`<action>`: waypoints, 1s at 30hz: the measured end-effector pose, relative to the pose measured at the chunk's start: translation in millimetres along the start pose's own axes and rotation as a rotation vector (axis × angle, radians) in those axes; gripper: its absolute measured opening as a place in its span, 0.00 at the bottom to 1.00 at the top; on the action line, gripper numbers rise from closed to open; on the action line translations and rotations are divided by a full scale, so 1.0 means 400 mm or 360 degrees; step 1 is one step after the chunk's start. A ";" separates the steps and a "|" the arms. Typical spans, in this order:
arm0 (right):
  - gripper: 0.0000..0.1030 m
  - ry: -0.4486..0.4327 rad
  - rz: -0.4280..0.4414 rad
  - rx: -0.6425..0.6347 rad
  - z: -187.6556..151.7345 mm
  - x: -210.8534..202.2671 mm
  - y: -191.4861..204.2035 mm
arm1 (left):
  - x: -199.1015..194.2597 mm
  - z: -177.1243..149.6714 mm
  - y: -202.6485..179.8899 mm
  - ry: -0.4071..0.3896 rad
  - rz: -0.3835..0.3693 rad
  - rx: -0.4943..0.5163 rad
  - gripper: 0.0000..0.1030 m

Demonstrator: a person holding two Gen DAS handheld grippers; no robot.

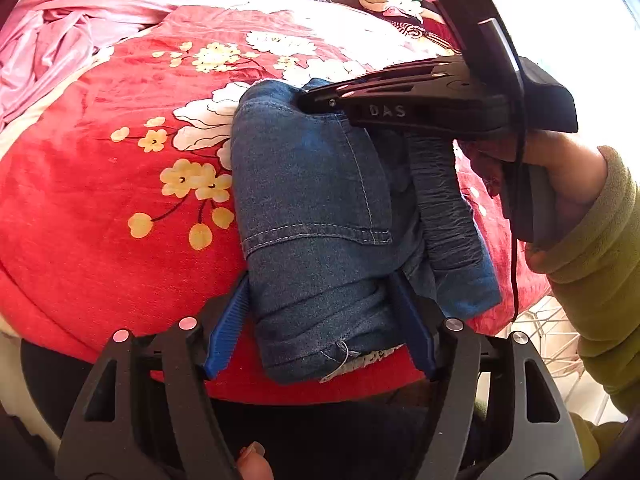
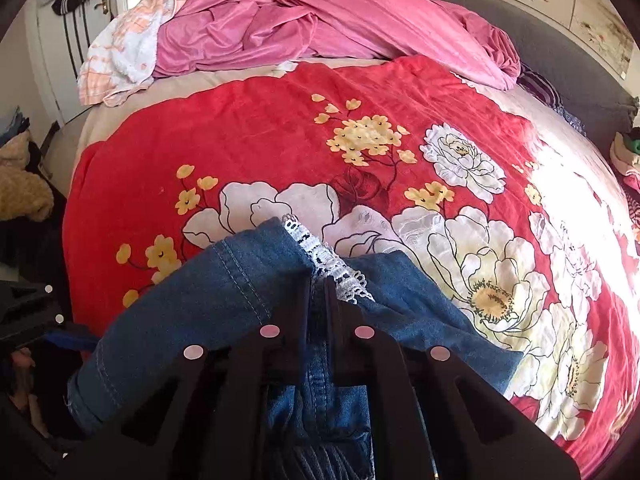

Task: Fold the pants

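The pants [image 1: 320, 208], blue denim with a strip of white lace trim at one edge, lie as a compact, several-layer bundle near the front edge of the bed, on a red flowered blanket [image 1: 120, 200]. The left claw [image 1: 320, 320] straddles the near end of the bundle with its blue fingers [image 1: 226, 328] spread to either side. That reads as steadying the stack so the layers do not slide. Whether the pads actually press the cloth is hard to tell, since the right-hand finger is partly sunk under a fold.

The right claw [image 2: 320, 288] is pressed together on the far end of the pants, pinching a denim edge just beside the lace, probably to carry or tuck that end. The hand [image 1: 560, 192] holding it wears a green sleeve [image 1: 600, 260].

The denim looks soft and slightly bulging, with pale seam stitching, a frayed thread at the near hem and a gathered waistband along one side. A pink sheet [image 2: 320, 28] is bunched at the far end of the bed.
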State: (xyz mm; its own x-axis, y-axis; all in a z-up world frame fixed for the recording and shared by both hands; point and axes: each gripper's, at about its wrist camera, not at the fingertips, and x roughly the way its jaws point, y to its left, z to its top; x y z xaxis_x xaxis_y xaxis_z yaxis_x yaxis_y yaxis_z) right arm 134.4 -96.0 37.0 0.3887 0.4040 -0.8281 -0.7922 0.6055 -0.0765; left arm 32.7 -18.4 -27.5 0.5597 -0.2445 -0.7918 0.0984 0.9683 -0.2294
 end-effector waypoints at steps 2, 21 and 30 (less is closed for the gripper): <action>0.10 -0.0036 0.0006 0.0043 -0.002 -0.021 -0.005 | 0.002 -0.002 0.001 0.0006 -0.0002 0.0001 0.60; 0.45 -0.0242 0.0009 0.0175 -0.187 -0.230 0.055 | 0.009 -0.004 -0.004 0.0027 0.0000 0.0008 0.64; 0.49 -0.0165 -0.0114 0.0198 -0.227 -0.164 0.041 | 0.020 -0.009 -0.004 0.0066 -0.0010 0.0012 0.65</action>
State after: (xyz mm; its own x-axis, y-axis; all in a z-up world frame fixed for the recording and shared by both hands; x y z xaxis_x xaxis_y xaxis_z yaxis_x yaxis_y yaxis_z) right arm 53.3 -174.8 39.6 0.4935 0.4214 -0.7608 -0.6990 0.7127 -0.0586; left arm 34.2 -22.0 -35.5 0.5244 -0.2520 -0.8133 0.1080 0.9672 -0.2301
